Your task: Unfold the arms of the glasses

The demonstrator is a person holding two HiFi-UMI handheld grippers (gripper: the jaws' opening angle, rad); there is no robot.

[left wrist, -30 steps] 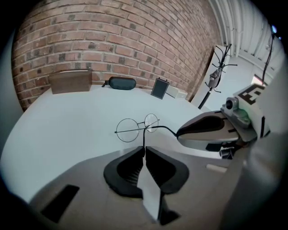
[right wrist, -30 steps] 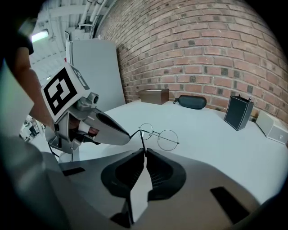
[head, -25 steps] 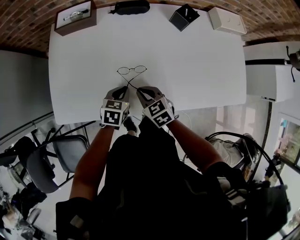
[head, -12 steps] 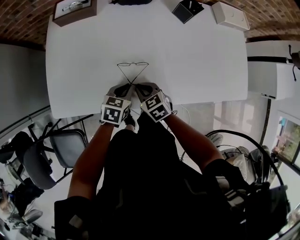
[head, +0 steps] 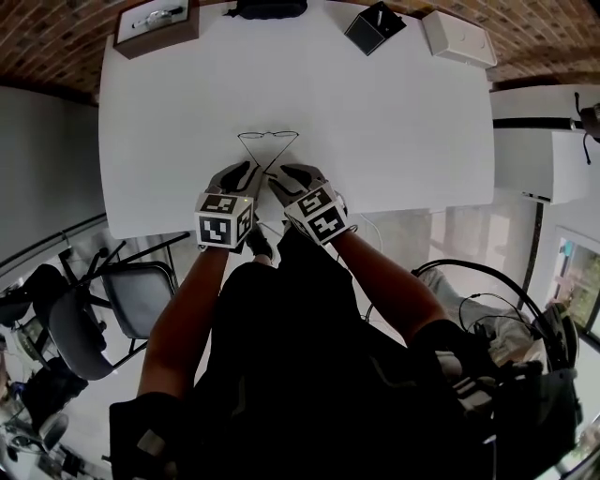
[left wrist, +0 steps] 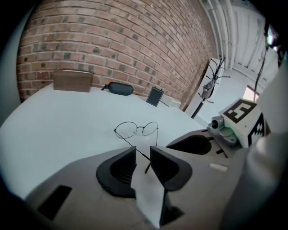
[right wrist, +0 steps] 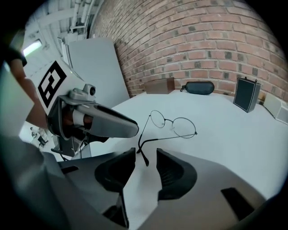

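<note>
Thin wire glasses [head: 268, 137] with round lenses lie on the white table [head: 394, 131], their two arms stretched back toward me and crossing near the tips. My left gripper [head: 246, 173] and right gripper [head: 281, 176] sit side by side at the near table edge, just behind the glasses. In the left gripper view the glasses [left wrist: 136, 129] lie ahead, and one arm's tip lies in the gap of the left gripper [left wrist: 143, 155], untouched by the pads. The right gripper [right wrist: 146, 157] likewise has an arm tip of the glasses [right wrist: 173, 123] loose between its jaws. Both sets of jaws have just been opening.
Along the far edge stand a brown box [head: 156, 23], a black glasses case [head: 267, 8], a small dark box [head: 373, 26] and a white box [head: 456, 41]. A chair [head: 122, 300] stands on the floor to the lower left. A brick wall backs the table.
Both grippers were shut on the arm tips of the glasses and now stand open, with the tips free between the jaws. The hands stay almost in place.
</note>
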